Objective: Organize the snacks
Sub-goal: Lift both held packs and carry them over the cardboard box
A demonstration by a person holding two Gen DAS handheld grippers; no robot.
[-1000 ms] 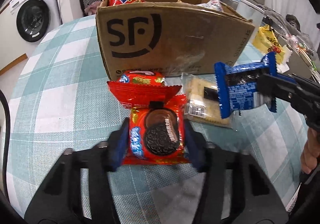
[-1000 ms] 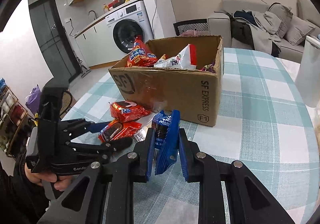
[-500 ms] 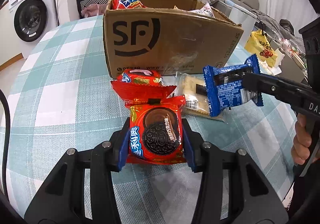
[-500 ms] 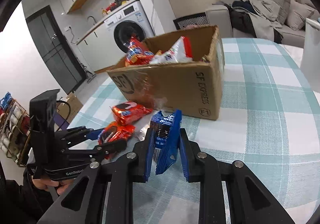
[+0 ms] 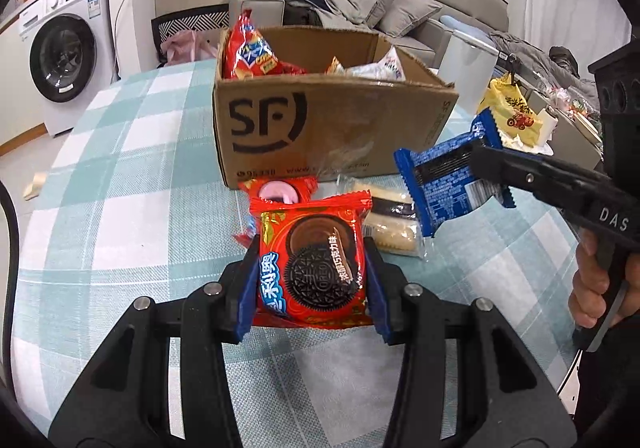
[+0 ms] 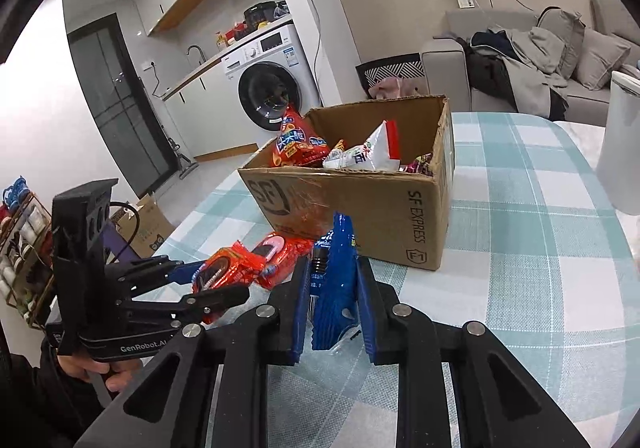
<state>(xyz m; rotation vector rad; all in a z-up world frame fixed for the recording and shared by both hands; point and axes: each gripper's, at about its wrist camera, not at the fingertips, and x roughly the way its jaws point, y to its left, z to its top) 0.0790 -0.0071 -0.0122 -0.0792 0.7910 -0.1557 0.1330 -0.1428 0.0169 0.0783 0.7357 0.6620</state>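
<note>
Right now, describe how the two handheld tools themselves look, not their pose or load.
Both are black plastic with blue pads and silver screws. The left tool carries white "GenRobot.AI" lettering on its body, seen from the right wrist view. The right tool shows "DAS" on its arm. A bare hand grips its handle.

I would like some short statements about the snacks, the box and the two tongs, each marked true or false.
1. The left tongs grip a red Oreo packet. True.
2. The right tongs are empty. False: they grip a blue snack packet.
3. The cardboard box already holds snacks. True.
4. The box is printed with "DHL". False: it reads "SF".
5. A clear-wrapped sandwich biscuit lies on the checked tablecloth in front of the box. True.
6. The blue packet is inside the box. False: it is outside, in front of it.
</note>
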